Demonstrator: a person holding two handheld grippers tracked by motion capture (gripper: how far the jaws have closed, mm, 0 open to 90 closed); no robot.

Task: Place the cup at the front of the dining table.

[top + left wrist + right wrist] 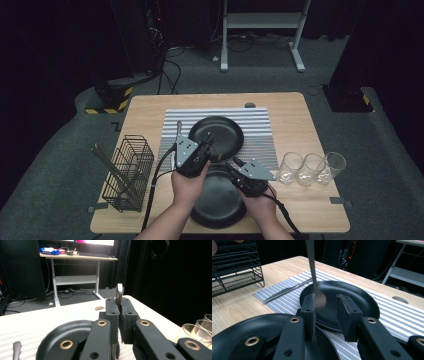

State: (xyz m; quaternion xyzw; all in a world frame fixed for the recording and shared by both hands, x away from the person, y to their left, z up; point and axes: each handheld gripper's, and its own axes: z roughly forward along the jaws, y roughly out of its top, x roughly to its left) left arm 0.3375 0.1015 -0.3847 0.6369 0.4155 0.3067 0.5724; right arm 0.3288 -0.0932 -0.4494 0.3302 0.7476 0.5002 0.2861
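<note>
Left gripper (207,143), seen in the high view, is hovering over the near edge of the far black plate (222,127), and its jaws are clamping a metal spoon (119,293) by the handle. In the left gripper view the two pads are pressing together with the handle end rising upright just above them. In the right gripper view the spoon is hanging handle-up, bowl-down, with its bowl (320,298) dangling above the far plate's rim.

Right gripper (235,166) is sitting over the near black plate (220,210), pointing toward the spoon. Its jaws are standing partly apart with a clear gap between the pads; the spoon bowl is hanging just beyond the left pad in the right gripper view, untouched. Nothing is lying between these jaws.

The far plate is resting on a grey-and-white striped placemat (260,125); the near plate is lying just in front, its far edge meeting the far plate. A table knife (287,290) is lying on the placemat's left part, beside the far plate. A black wire rack (129,172) is standing at the table's left side, and three clear drinking glasses (312,167) are standing in a row at the right, on the wooden table (300,115).
</note>
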